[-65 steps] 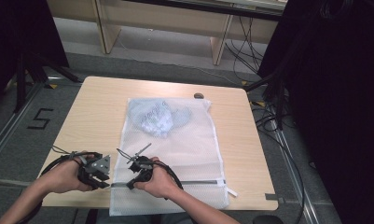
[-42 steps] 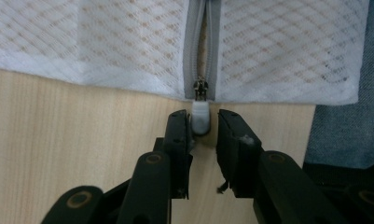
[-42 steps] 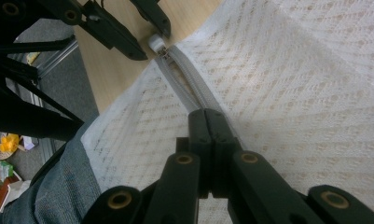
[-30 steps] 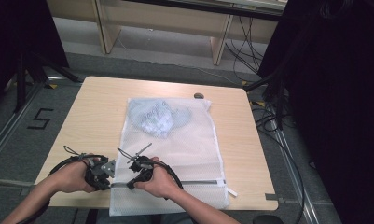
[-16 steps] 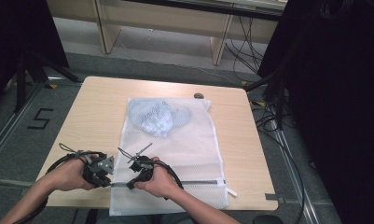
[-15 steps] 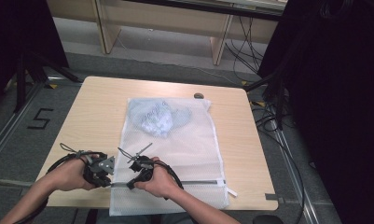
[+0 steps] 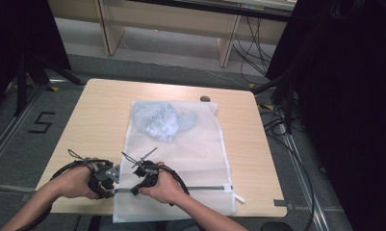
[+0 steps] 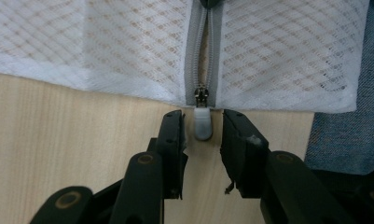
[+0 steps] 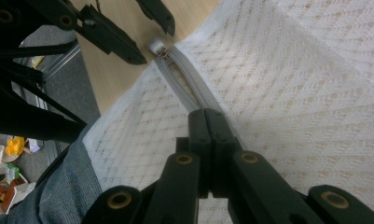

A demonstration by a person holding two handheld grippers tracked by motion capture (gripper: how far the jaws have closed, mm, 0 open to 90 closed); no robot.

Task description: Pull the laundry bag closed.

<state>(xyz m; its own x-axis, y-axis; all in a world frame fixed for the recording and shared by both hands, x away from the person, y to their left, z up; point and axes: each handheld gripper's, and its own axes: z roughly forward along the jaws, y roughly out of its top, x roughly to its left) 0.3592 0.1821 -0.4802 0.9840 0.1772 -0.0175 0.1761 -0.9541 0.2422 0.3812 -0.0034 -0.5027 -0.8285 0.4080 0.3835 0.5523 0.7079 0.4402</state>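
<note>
Left tongs: jaws have just been opening and now stand narrowly apart, the grey zipper pull between them, untouched by either pad. Right tongs: clamped shut on the zipper tape of the white mesh bag, which lies flat on the surface ahead of both tongs.

High view: even, soft overhead light, tabletop bright and pale, no hard shadows; surroundings beyond tabletop's right and far left edges sink into near black. Picture slightly soft, low detail, mild bending of straight lines toward frame borders. Left gripper view: flat bright light, white mesh bag near overexposed at top, weave and zipper pull sharp, black tool parts at bottom softer, faint sheen on them. Right gripper view: mesh glowing pale, dark tool parts underexposed, background beyond tabletop edge blurred.
</note>
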